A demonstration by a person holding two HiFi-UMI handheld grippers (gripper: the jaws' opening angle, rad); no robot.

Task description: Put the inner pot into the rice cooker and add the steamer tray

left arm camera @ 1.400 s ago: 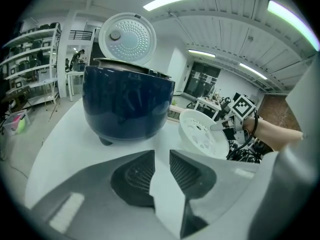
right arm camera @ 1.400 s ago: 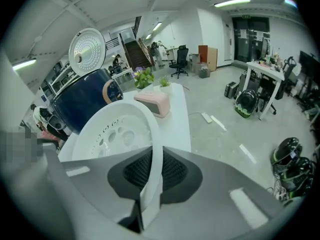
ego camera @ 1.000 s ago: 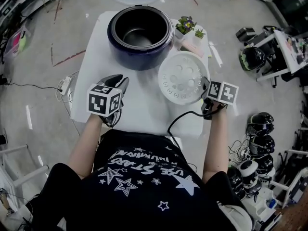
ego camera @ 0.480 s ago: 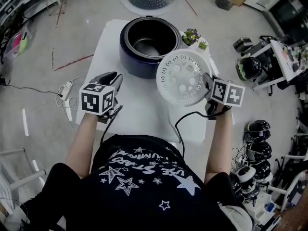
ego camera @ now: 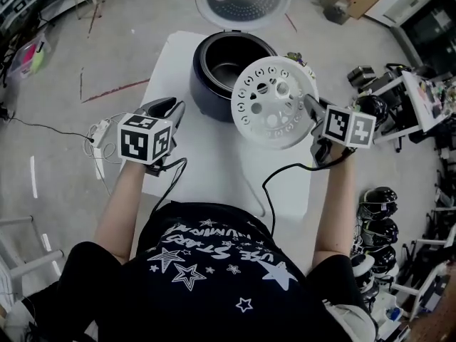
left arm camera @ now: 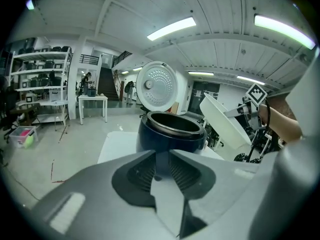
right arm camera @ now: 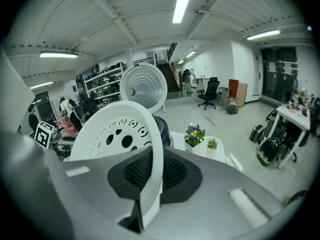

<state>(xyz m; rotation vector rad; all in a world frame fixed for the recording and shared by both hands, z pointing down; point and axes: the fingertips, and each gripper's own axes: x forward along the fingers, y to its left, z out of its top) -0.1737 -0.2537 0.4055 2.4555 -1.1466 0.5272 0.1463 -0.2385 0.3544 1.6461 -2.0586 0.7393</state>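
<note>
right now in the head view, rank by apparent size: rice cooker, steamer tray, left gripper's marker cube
1. steamer tray and rice cooker: look about alike; the tray is held up nearer the camera and hides part of the cooker, so unranked.
2. left gripper's marker cube: clearly smallest.

1. Your black shirt [ego camera: 206,244] carries the only lettering: two lines of white print among white stars. One word looks like "STARS"; the rest is too small and creased to read.
2. The cube [ego camera: 144,139] on your left gripper [ego camera: 168,106] shows black-and-white square markers, which are patterns with no letters or numbers.
3. The cube [ego camera: 349,127] on your right gripper [ego camera: 311,107] bears the same kind of markers, again with nothing to read.
4. Nothing else carries print you could read: no brand, label or number shows clearly.
</note>
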